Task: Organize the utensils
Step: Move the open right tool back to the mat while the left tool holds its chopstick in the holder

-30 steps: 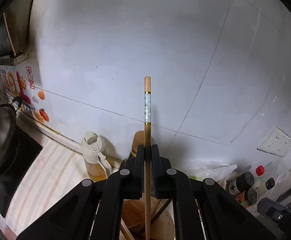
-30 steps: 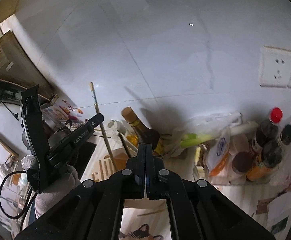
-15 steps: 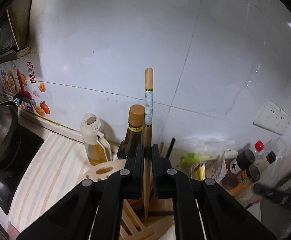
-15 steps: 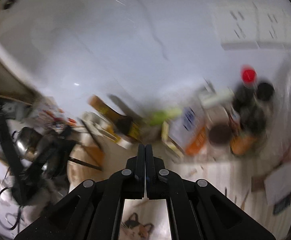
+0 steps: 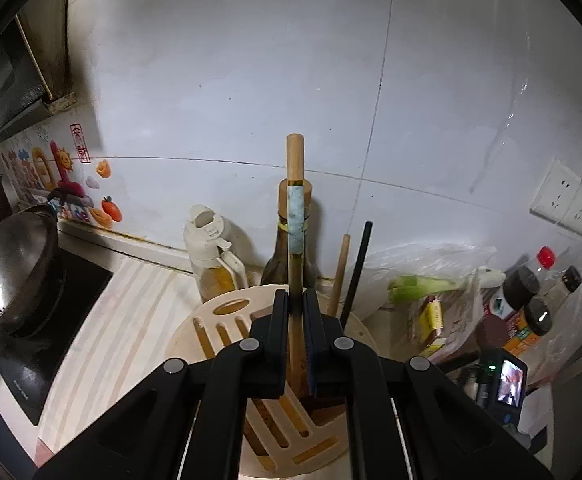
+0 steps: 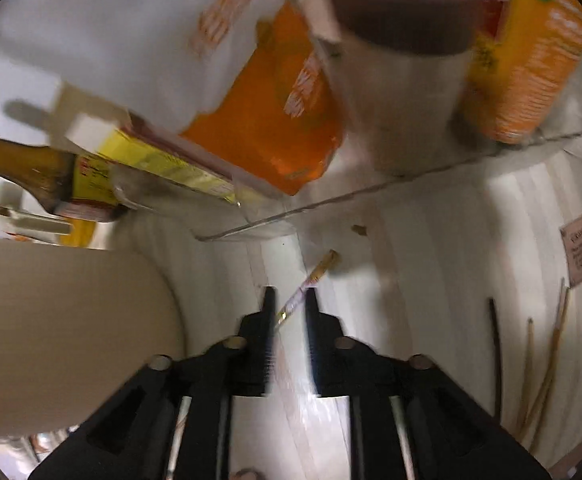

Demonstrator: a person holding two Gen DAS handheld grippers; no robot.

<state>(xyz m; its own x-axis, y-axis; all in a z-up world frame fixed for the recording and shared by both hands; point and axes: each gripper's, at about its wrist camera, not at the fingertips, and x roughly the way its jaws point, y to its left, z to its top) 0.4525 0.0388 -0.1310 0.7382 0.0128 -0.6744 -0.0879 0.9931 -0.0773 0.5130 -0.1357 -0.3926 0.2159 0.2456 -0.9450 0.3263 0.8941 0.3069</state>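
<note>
The left gripper [image 5: 298,340] holds a chopstick [image 5: 294,216] upright, jaws clamped on its lower shaft, right over the slotted holder [image 5: 227,320] — probably so it can drop straight in beside the two sticks already standing there. The right gripper [image 6: 289,312] points down at the counter [image 6: 431,240]; its jaws have just been opening and now straddle a second chopstick [image 6: 311,280] without pinching it — lined up, I'd judge, for the next pickup.
</note>
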